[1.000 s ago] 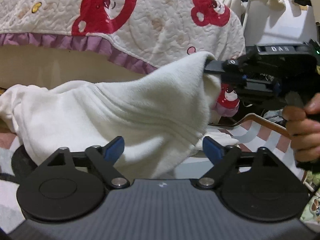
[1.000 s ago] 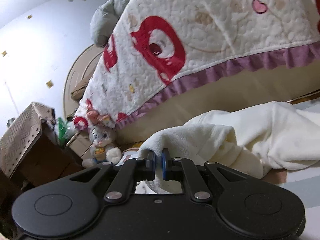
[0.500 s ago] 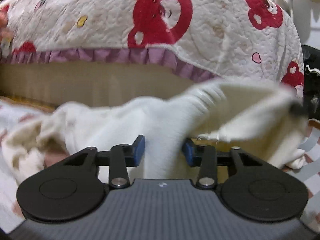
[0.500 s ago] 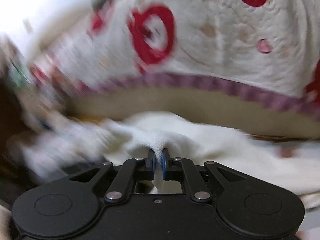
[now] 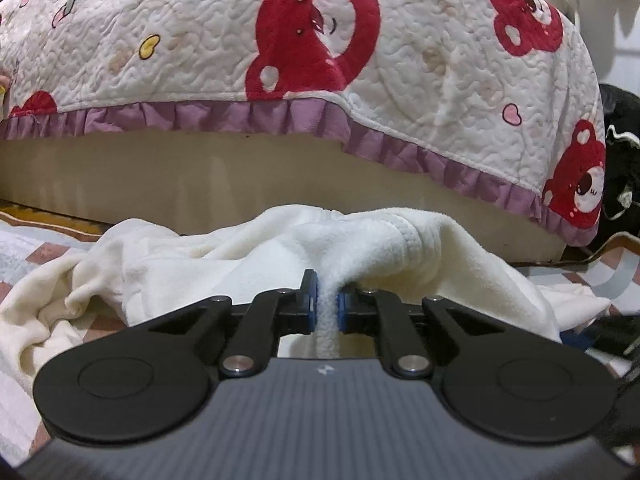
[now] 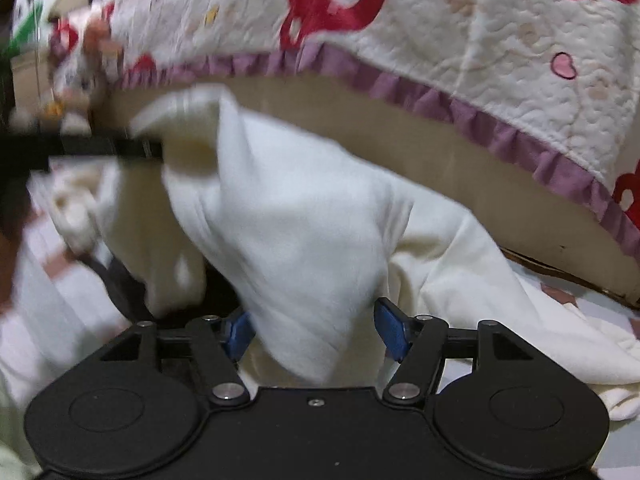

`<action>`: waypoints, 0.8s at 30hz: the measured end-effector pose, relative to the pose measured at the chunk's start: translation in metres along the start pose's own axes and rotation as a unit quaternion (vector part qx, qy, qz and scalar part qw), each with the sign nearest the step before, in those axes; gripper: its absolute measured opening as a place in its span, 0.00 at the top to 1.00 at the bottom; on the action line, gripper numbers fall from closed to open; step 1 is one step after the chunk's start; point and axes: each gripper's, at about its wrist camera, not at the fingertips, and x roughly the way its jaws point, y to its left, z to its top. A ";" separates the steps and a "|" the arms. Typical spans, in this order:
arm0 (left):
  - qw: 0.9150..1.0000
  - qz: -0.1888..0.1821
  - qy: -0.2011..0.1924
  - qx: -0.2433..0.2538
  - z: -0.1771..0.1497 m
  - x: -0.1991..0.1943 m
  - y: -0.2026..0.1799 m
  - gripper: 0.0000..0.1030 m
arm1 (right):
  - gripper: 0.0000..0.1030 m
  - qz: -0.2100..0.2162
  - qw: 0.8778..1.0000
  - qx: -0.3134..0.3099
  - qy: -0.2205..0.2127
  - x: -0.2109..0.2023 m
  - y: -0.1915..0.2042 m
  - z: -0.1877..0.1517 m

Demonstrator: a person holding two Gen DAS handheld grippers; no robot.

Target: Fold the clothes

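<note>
Left hand-held gripper (image 5: pixel 327 307): I have it clamped on a pinch of the cream fleece garment (image 5: pixel 384 248), just in front of the bed skirt (image 5: pixel 200 176). Right hand-held gripper (image 6: pixel 316 330): fingers spread, cloth hanging between them but not pinched. Garment sits on the floor below the quilt (image 5: pixel 400 60), bunched and rumpled, one part lifted; right view is blurred. No flat fold or squared edge visible, so I judge the folding unfinished; how far along, I cannot tell.

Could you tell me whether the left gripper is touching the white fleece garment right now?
Touching. The left wrist view shows the left gripper shut on a pinched ridge of the white fleece garment, with fabric pressed between both blue pads.
</note>
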 end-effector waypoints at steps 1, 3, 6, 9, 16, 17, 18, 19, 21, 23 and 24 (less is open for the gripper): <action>1.000 0.002 -0.001 0.001 0.000 -0.001 0.002 0.91 | 0.36 -0.009 1.000 -0.011 -0.003 0.003 0.003 -0.003; 1.000 0.004 -0.002 -0.001 0.000 -0.002 0.005 0.91 | 0.51 -0.033 0.999 -0.028 -0.023 0.000 0.007 -0.007; 1.000 -0.008 -0.007 -0.011 -0.001 -0.007 0.011 0.91 | 0.96 -0.013 0.999 -0.007 -0.050 -0.026 0.002 0.013; 0.999 -0.025 -0.011 -0.023 -0.005 -0.014 0.015 0.89 | 0.96 0.018 0.997 0.025 -0.075 -0.056 -0.004 0.038; 0.998 -0.067 0.003 0.004 -0.026 -0.036 -0.023 0.68 | 0.95 0.091 0.982 0.097 -0.133 -0.126 -0.020 0.097; 0.998 -0.069 0.001 0.002 -0.028 -0.038 -0.030 0.56 | 0.95 0.101 0.979 0.107 -0.141 -0.136 -0.023 0.106; 0.998 -0.061 0.000 0.005 -0.031 -0.038 -0.036 0.45 | 0.95 0.111 0.975 0.118 -0.149 -0.146 -0.025 0.114; 0.999 -0.047 0.002 0.014 -0.033 -0.036 -0.043 0.40 | 0.95 0.116 0.973 0.123 -0.155 -0.153 -0.026 0.118; 0.999 -0.032 0.006 0.024 -0.038 -0.030 -0.052 0.29 | 0.95 0.112 0.972 0.129 -0.163 -0.161 -0.029 0.118; 0.999 -0.016 0.012 0.039 -0.044 -0.025 -0.057 0.29 | 0.95 0.113 0.968 0.142 -0.172 -0.165 -0.035 0.119; 0.998 0.000 0.018 0.054 -0.046 -0.022 -0.058 0.29 | 0.95 0.113 0.966 0.149 -0.177 -0.167 -0.039 0.118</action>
